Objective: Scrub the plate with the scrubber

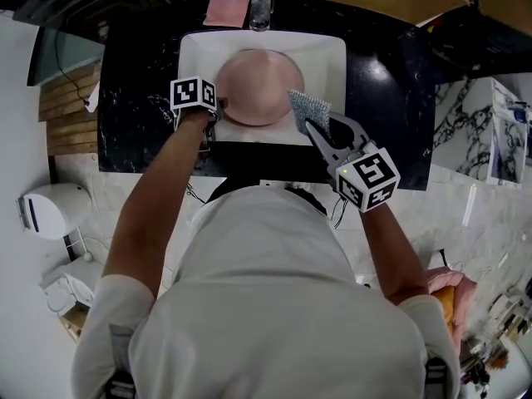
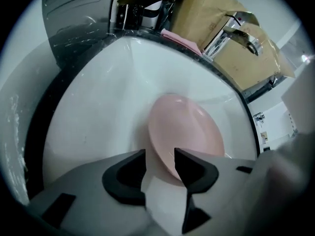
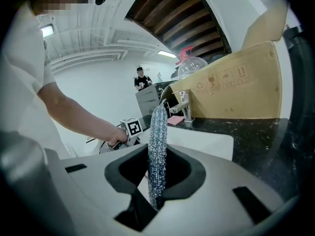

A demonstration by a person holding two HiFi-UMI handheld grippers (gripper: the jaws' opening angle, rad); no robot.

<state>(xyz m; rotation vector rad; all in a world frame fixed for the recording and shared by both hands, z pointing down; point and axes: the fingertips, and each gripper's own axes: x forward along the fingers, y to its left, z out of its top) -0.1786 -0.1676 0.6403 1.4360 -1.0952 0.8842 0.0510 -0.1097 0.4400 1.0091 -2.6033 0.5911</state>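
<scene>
A pink plate (image 1: 259, 86) lies in the white square sink (image 1: 324, 52). My left gripper (image 1: 218, 108) is at the plate's left rim, pointing steeply down. In the left gripper view the left gripper (image 2: 160, 166) is open, with the near edge of the plate (image 2: 189, 127) between its jaws; the left pad stands clear of the rim. My right gripper (image 1: 312, 127) is shut on the silver mesh scrubber (image 1: 309, 106), which hangs just above the plate's right edge. In the right gripper view the scrubber (image 3: 158, 136) stands upright, pinched in the right gripper (image 3: 157, 173).
A black marble counter (image 1: 374, 81) surrounds the sink. Behind it are a chrome faucet (image 2: 241, 33), a glass (image 1: 259, 11), a pink cloth (image 1: 227, 11) and a cardboard box (image 3: 236, 87). A person (image 3: 142, 80) stands far off in the room.
</scene>
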